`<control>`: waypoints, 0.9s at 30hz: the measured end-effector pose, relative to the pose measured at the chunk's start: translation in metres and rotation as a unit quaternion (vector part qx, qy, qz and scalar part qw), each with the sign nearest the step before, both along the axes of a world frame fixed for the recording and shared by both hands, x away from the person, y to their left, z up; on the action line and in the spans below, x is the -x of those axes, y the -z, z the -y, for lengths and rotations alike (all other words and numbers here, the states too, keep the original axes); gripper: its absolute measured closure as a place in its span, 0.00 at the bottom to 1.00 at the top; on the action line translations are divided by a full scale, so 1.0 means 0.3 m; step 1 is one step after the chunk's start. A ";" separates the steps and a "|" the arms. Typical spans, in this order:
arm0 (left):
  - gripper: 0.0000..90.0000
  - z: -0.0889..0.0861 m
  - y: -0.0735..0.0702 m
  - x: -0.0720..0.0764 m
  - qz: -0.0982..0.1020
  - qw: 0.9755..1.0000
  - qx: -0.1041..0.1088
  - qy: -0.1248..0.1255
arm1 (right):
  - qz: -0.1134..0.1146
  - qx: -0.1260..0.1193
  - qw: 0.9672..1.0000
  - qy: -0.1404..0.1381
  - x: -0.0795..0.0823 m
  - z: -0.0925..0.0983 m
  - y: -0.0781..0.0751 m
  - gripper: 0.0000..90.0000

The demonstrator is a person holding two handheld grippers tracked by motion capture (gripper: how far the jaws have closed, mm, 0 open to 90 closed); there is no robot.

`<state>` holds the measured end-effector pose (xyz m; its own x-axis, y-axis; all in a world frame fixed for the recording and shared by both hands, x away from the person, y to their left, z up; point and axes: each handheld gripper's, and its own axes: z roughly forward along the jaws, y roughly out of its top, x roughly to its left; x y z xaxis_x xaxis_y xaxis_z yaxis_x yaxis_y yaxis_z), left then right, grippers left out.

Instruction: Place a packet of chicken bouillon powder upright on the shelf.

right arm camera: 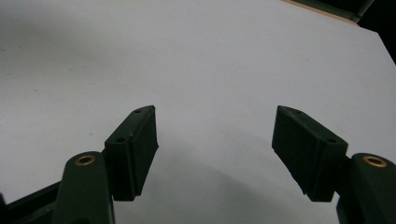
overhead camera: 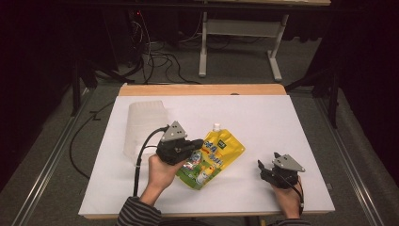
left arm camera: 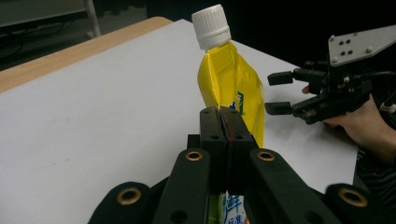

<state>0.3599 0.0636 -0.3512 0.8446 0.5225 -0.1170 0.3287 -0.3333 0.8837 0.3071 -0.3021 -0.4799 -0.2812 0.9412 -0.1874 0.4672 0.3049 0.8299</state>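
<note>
pinching the soft, floppy yellow pouch (overhead camera: 211, 157), the left hand-held gripper (overhead camera: 196, 143) grips its edge; right hand-held gripper (overhead camera: 260, 165) gapes wide.

The yellow spouted pouch (overhead camera: 211, 158) looks like glossy plastic film — its printed face catches the light, and it creases sharply below the white screw cap (left arm camera: 211, 25), a ribbed, matt plastic. The table (overhead camera: 263, 122) top is a smooth, matt white sheet, with a bare wooden edge (overhead camera: 202, 89) along its far side. The translucent container (overhead camera: 143, 127) seems a frosted, cloudy plastic. The left gripper (left arm camera: 224, 122) has matt black plastic jaws with brass-coloured rivets, and so does the right gripper (right arm camera: 215, 154) — its inner pads look faintly rubbery. Each gripper carries a dull grey metal plate (overhead camera: 176, 132). The person's sleeve (overhead camera: 139, 212) is striped knit cloth.
</note>
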 end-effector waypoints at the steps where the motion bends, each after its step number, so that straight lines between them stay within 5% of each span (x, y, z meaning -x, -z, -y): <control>1: 0.99 0.000 0.000 0.000 0.000 1.000 0.000 0.000 | 0.000 0.000 1.000 0.000 0.000 0.000 0.000 0.35; 15: 0.99 -0.109 -0.048 0.004 0.020 0.999 0.001 -0.040 | 0.002 -0.001 1.000 0.001 0.001 0.000 0.000 0.35; 27: 0.99 -0.198 -0.088 -0.006 0.041 0.996 0.023 -0.080 | 0.006 0.000 1.000 0.002 0.003 -0.001 0.000 0.35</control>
